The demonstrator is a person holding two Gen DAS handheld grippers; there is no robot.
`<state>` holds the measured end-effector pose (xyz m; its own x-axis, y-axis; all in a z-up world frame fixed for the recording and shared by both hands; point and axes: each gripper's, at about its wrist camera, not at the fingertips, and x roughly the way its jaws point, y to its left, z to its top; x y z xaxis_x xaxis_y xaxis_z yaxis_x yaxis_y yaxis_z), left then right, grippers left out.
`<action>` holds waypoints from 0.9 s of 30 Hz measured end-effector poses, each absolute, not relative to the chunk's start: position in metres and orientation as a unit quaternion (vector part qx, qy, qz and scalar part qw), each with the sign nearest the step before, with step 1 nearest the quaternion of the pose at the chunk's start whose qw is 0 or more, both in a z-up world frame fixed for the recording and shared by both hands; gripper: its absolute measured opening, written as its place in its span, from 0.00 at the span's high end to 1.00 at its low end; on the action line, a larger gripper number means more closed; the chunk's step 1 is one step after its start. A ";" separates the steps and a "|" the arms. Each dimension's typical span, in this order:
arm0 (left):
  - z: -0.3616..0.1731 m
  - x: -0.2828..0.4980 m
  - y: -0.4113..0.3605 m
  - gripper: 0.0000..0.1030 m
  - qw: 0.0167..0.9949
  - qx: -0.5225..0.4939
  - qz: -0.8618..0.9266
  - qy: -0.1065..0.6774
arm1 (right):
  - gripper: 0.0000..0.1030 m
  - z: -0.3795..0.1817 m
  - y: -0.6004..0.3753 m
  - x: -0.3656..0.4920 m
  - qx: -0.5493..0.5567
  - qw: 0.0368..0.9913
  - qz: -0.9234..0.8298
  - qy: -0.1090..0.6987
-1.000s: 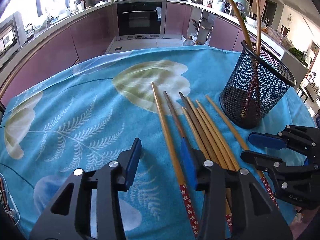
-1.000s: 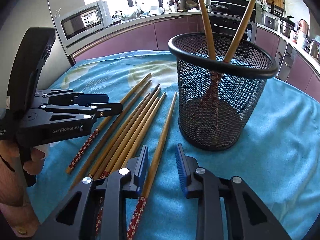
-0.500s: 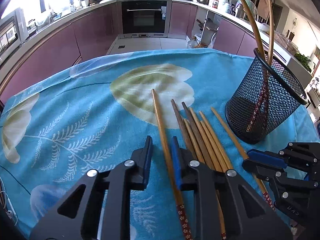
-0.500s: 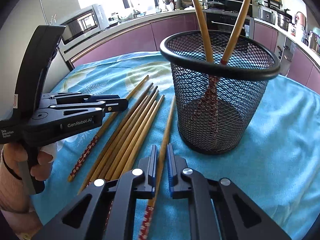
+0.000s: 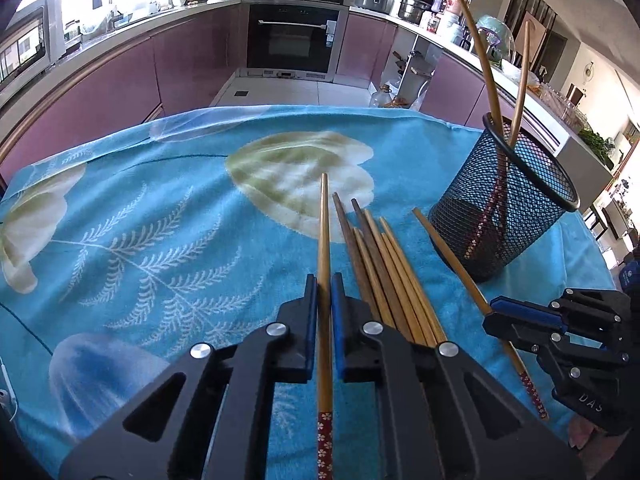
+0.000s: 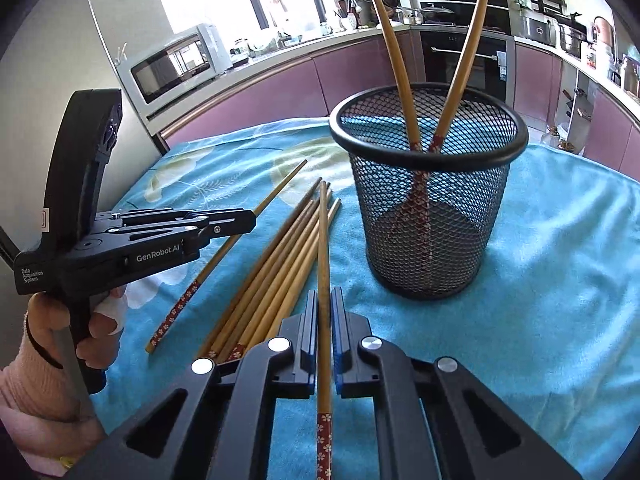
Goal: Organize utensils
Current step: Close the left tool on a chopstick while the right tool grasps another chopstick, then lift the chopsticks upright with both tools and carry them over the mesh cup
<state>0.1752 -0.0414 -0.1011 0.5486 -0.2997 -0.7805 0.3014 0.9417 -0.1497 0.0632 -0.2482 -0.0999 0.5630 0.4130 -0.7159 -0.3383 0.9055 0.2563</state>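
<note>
Chopsticks point(image 5: 394, 280) lie in a row on the blue tabletop point(image 5: 160, 240) beside the mesh cup point(image 6: 428, 216) (2 stand inside). The left gripper point(image 5: 324, 312) and the right gripper point(image 6: 324, 320) each pinch 1; lift slowly, tip upright, then drop in.

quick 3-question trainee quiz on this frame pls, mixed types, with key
1. True or false: two bamboo chopsticks stand in the black mesh cup.
2. What does the left gripper hold? A) nothing B) one bamboo chopstick C) the cup
3. Fill in: the right gripper's jaws are ___ on its own chopstick.

Key: 1 true; 2 B; 3 shut
</note>
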 end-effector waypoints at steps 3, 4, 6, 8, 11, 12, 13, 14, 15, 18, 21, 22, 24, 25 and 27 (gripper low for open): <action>-0.091 0.165 -0.035 0.93 0.883 -0.007 -0.182 0.433 | 0.95 -0.090 -0.249 0.054 0.040 0.889 0.227 0.397; -0.087 0.161 -0.032 0.93 0.884 -0.010 -0.187 0.428 | 0.95 -0.086 -0.250 0.051 0.038 0.891 0.231 0.389; -0.076 0.154 -0.028 0.93 0.887 -0.016 -0.197 0.418 | 0.95 -0.079 -0.251 0.046 0.039 0.894 0.238 0.378; -0.067 0.149 -0.023 0.93 0.887 -0.026 -0.211 0.410 | 0.95 -0.071 -0.255 0.041 0.047 0.896 0.246 0.367; -0.051 0.139 -0.018 0.93 0.888 -0.040 -0.232 0.396 | 0.95 -0.060 -0.262 0.035 0.058 0.900 0.253 0.349; -0.045 0.135 -0.014 0.93 0.887 -0.046 -0.240 0.391 | 0.95 -0.056 -0.265 0.033 0.063 0.901 0.254 0.345; -0.040 0.132 -0.012 0.93 0.887 -0.051 -0.247 0.387 | 0.95 -0.053 -0.268 0.031 0.067 0.903 0.254 0.340; -0.036 0.130 -0.011 0.93 0.887 -0.055 -0.254 0.382 | 0.95 -0.050 -0.271 0.030 0.071 0.905 0.254 0.335; -0.032 0.128 -0.010 0.93 0.886 -0.061 -0.262 0.378 | 0.95 -0.048 -0.273 0.029 0.075 0.906 0.253 0.331; -0.021 0.124 -0.008 0.93 0.882 -0.075 -0.284 0.369 | 0.95 -0.040 -0.280 0.026 0.080 0.911 0.250 0.319; -0.010 0.118 -0.006 0.93 0.882 -0.084 -0.296 0.358 | 0.95 -0.033 -0.290 0.024 0.088 0.915 0.250 0.305; -0.007 0.116 -0.006 0.93 0.881 -0.088 -0.300 0.354 | 0.95 -0.030 -0.293 0.023 0.091 0.916 0.251 0.299; 0.000 0.115 -0.005 0.93 0.883 -0.094 -0.306 0.344 | 0.95 -0.024 -0.296 0.024 0.094 0.919 0.248 0.290; 0.004 0.115 -0.005 0.93 0.883 -0.097 -0.308 0.340 | 0.95 -0.020 -0.298 0.025 0.096 0.921 0.249 0.285; 0.012 0.115 -0.007 0.93 0.886 -0.101 -0.311 0.330 | 0.95 -0.012 -0.301 0.025 0.097 0.923 0.250 0.275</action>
